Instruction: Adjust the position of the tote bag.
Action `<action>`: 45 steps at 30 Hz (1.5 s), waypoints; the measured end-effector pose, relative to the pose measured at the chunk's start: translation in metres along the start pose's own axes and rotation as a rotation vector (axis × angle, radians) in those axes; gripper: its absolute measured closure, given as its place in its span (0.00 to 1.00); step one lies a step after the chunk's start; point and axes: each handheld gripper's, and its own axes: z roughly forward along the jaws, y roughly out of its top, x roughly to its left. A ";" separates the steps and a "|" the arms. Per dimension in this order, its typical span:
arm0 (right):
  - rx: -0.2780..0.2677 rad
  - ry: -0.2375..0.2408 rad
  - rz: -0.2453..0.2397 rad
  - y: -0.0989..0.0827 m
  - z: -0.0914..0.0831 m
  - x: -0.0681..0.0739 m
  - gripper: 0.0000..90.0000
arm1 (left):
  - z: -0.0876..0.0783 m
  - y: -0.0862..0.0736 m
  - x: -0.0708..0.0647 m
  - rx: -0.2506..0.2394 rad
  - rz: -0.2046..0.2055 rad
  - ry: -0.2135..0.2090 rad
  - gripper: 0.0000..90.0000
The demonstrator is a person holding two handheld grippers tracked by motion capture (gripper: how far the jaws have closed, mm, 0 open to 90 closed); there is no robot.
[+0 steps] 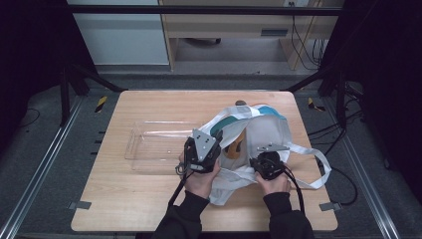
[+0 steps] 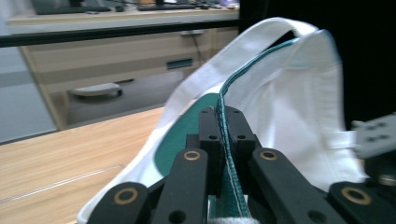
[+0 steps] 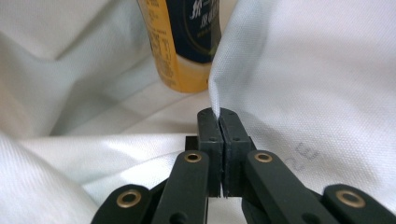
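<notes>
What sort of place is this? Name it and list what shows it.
Probably a lab or office set up for recording: a wooden table inside a black metal frame, a desk with loose cables behind it, and grey carpet crossed by floor rails.

White cloth bag with green trim along its edge and a green inner panel; faint grey print on the white weave in the right gripper view. Inside, a bottle with a yellow-orange body and dark navy label bearing pale lettering. Black left gripper and black right gripper, with brass-coloured rivets on the jaws. Light wooden table. Clear, colourless tray. Black sleeves.
</notes>
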 end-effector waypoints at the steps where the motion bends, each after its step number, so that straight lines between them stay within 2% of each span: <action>1: 0.001 0.001 0.001 0.000 0.000 -0.002 0.99 | 0.000 0.000 0.002 -0.001 0.005 0.015 0.97; 7: 0.023 0.016 -0.013 -0.002 0.000 -0.004 0.99 | 0.001 0.003 0.009 0.005 0.021 0.051 0.97; 10: 0.018 0.013 -0.042 -0.004 0.001 -0.003 0.99 | 0.006 0.000 0.011 0.021 0.032 0.067 0.97; 12: 0.001 0.024 -0.044 -0.005 0.000 -0.003 0.99 | 0.006 -0.001 0.012 0.026 0.030 0.060 0.97; 15: -0.049 0.047 -0.058 -0.004 -0.003 -0.002 0.95 | 0.004 -0.001 0.012 0.018 0.026 0.042 0.97; 18: -0.116 0.050 -0.085 -0.001 -0.009 -0.002 0.86 | 0.003 0.000 0.012 0.011 0.024 0.033 0.97; 23: -0.272 0.065 -0.089 0.009 -0.034 -0.010 0.77 | 0.004 0.000 0.011 0.009 0.015 0.026 0.97; 27: -0.380 0.003 -0.083 0.019 -0.057 -0.027 0.74 | 0.004 0.001 0.011 0.005 0.017 0.027 0.97; 29: -0.408 -0.011 -0.074 0.020 -0.061 -0.034 0.72 | 0.004 0.000 0.011 0.003 0.016 0.026 0.97; 33: -0.433 -0.052 -0.083 0.023 -0.061 -0.047 0.69 | 0.005 0.000 0.012 -0.001 0.007 0.018 0.97; 38: -0.466 -0.071 -0.089 0.029 -0.064 -0.057 0.64 | 0.006 0.000 0.017 0.003 -0.014 0.004 0.97; 45: -0.469 -0.127 -0.076 0.037 -0.066 -0.072 0.61 | 0.007 0.001 0.020 0.014 -0.019 -0.005 0.97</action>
